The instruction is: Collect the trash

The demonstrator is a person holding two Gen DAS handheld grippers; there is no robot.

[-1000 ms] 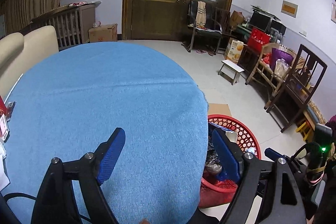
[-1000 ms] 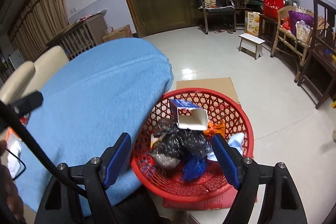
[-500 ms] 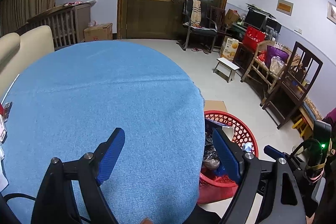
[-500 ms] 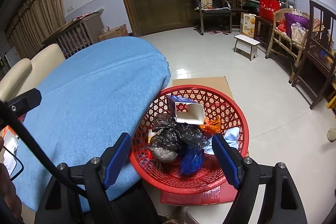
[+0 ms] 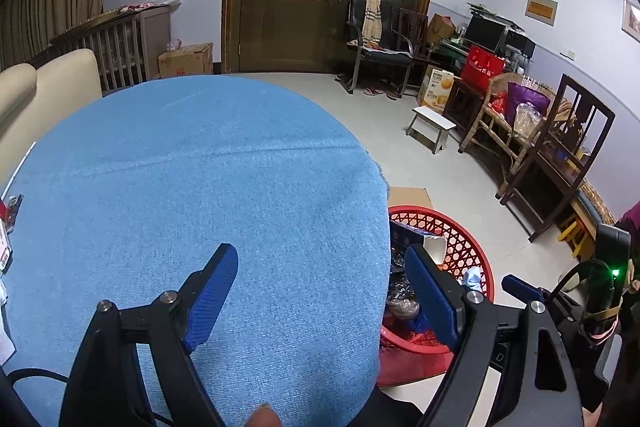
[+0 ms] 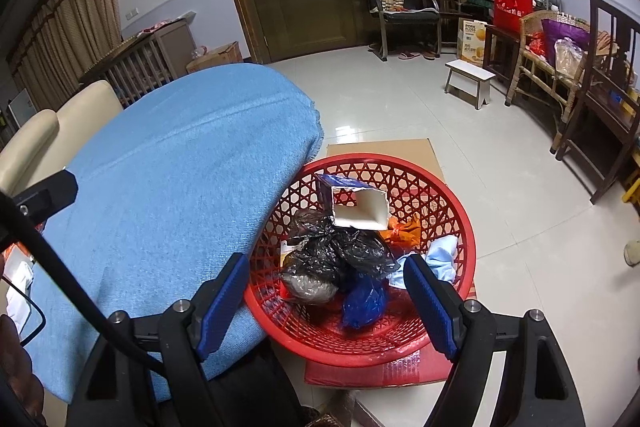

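Below both our tools, we find a round table (image 5: 200, 187) under a woven blue cloth, bare where we can see it. Just beside its right edge, on the floor, stands a red plastic lattice basket (image 6: 460, 211) holding the collected trash: crumpled black bags (image 6: 340, 251), an open white carton (image 6: 360, 207), blue and orange scraps. Our right tool (image 6: 326, 299) hangs over the basket, nearer to it, fingers spread and empty. Our left tool (image 5: 324, 291) is likewise spread over the table's edge.
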